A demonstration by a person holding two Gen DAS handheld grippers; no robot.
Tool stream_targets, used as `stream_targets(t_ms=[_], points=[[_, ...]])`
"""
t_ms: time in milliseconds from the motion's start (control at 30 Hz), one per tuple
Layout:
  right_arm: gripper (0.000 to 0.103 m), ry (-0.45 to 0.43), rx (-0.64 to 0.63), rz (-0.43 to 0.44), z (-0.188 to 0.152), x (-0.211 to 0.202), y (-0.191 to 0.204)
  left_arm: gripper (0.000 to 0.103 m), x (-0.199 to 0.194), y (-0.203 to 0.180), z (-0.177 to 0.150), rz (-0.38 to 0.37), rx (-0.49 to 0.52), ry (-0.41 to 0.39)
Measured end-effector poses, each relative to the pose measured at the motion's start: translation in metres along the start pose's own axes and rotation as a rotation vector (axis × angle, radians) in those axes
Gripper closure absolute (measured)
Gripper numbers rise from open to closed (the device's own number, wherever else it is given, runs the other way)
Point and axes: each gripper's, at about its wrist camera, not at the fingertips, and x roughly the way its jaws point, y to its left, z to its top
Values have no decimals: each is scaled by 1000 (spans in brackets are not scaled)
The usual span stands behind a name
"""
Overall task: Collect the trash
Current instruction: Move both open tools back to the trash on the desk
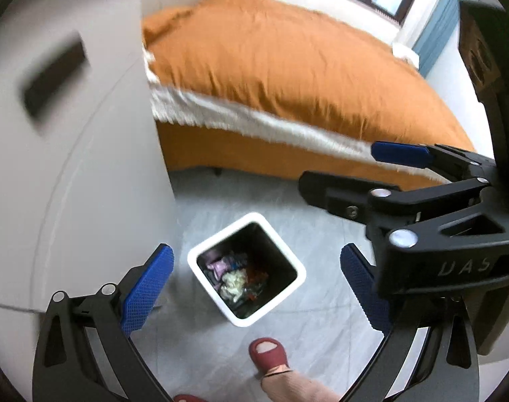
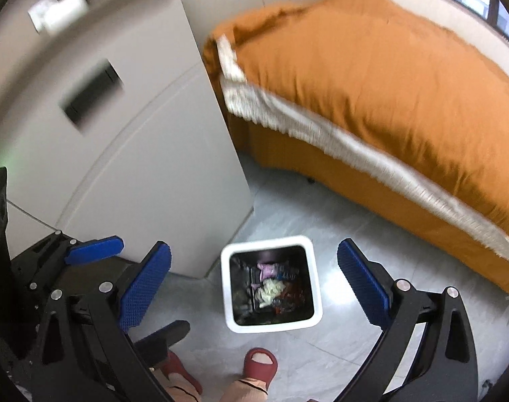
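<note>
Red slipper (image 2: 259,363) on the person's foot at the near edge, toes pointing at the bin. Both claws up high, aimed down at the floor. Left gripper (image 1: 256,288) spread wide, nothing between the blue pads. Right gripper (image 2: 254,284) also spread wide and empty; from the left wrist view it shows side-on at right, fingers apart.

White square bin (image 2: 226,288) stands on the pale tile floor (image 2: 338,221), just ahead of the slippers, close to the corner of the grey cabinet (image 2: 147,181). Trash (image 2: 271,288) already lies inside it: something pink, something pale yellow and crumpled, some red bits, rest too dark to tell. No loose trash visible on the floor around it.

Behind, a bed with an orange cover (image 2: 371,77), white fringe along its edge, then the window.

Judgement: step looks like checking or having just dropped into the bin. The next move probably calls for turning to find another piece, or closing a claw on the bin rim to carry it; frames are blurred, so can't be firm.
</note>
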Motion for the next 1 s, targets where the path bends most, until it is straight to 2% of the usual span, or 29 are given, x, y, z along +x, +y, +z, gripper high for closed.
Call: stream_targets(t_ms=[267,433,667,700,867,1000], points=[[4,-144,-52,40,31,-104,49,5,-134,-1,19,59,-44,-150],[4,-230,-139,93,49,-144,96,5,-208,21,7,159,-105,-234],[4,-274,-256,217,71,-162,175,5,-287,86,-24,360,-265,-318],[4,-277,-273,238,72,-162,188,5,-302,99,-33,408,-300,-334],[4,-287,-390,341,74,-167,262,5,-350,148,-69,555,-430,-363],[4,-270,-454,403,71,-161,314,5,-375,190,-104,608,-507,-358]])
